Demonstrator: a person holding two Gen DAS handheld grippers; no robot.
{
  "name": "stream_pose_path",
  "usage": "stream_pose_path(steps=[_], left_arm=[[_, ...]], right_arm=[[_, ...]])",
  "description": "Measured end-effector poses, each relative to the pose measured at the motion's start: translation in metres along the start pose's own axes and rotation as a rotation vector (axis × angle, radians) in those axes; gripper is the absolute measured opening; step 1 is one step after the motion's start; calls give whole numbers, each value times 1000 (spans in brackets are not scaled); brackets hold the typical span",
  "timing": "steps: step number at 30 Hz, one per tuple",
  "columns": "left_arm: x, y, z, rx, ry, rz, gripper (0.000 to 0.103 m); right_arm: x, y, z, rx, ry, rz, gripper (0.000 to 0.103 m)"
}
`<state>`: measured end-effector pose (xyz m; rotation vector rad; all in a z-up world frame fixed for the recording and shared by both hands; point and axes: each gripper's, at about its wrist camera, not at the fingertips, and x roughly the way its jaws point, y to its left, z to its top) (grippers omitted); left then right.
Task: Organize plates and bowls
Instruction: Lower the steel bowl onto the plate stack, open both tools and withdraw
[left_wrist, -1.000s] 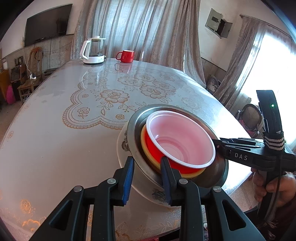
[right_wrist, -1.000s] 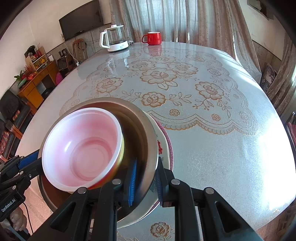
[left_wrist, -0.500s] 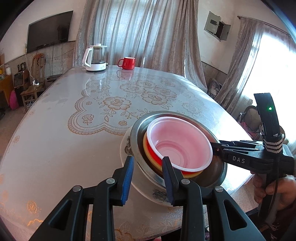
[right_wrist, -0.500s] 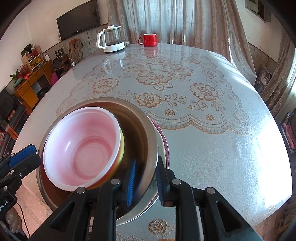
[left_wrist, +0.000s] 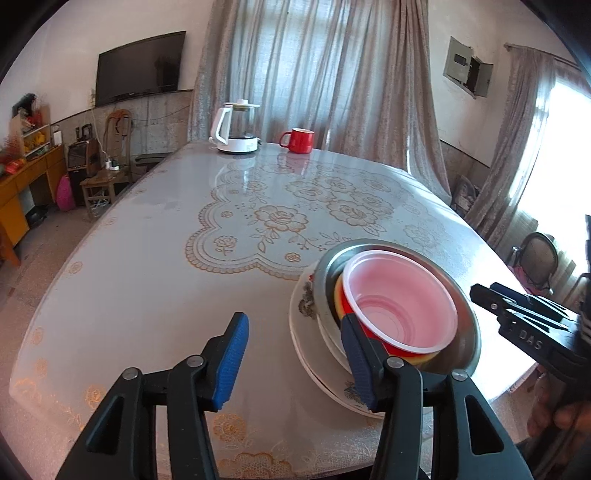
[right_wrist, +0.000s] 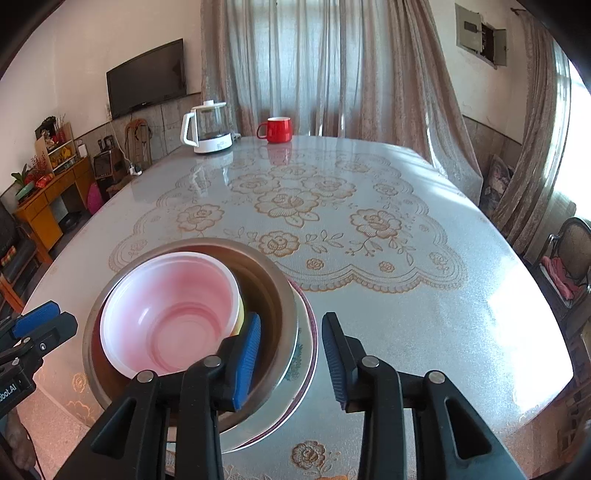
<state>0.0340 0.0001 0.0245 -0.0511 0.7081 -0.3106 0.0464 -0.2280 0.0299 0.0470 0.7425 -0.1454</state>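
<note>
Stack sitting at the near edge of the bench (right_wrist: 406, 314): flowered plates (left_wrist: 306, 332) at the bottom, steel bowl (right_wrist: 273, 280) on them, yellow-rimmed bowl (left_wrist: 338, 299) inside that, red bowl with a pale pink inside (right_wrist: 170, 310) nested on top. Left tool (left_wrist: 293, 363) spreading its jaws right now, nothing pinched; right-hand blue pad (left_wrist: 356, 363) crossing in front of the stack's near rim, left-hand pad out over bare bench, so the stack lying to the right of the gap. Right tool (right_wrist: 291, 360) also opening, letting go; left pad (right_wrist: 245, 356) hanging inside the steel bowl just beside the red bowl, right pad outside past the plates, steel rim and plate edge in the gap between with neither pad pressing. Far end of the bench: white kettle (right_wrist: 207, 127) and red mug (right_wrist: 277, 129), well apart from the stack.
</note>
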Motion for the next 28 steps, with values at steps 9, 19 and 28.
stream_pose_path(steps=[9, 19, 28], left_arm=[[-6, -1, -19, 4, -31, 105, 103], [-18, -17, -36, 23, -73, 164, 103], [-14, -18, -39, 17, -55, 170, 93]], right_arm=[[-35, 8, -25, 64, -112, -52, 46], [-44, 10, -45, 104, -122, -87, 49], [-47, 20, -52, 63, -145, -108, 49]])
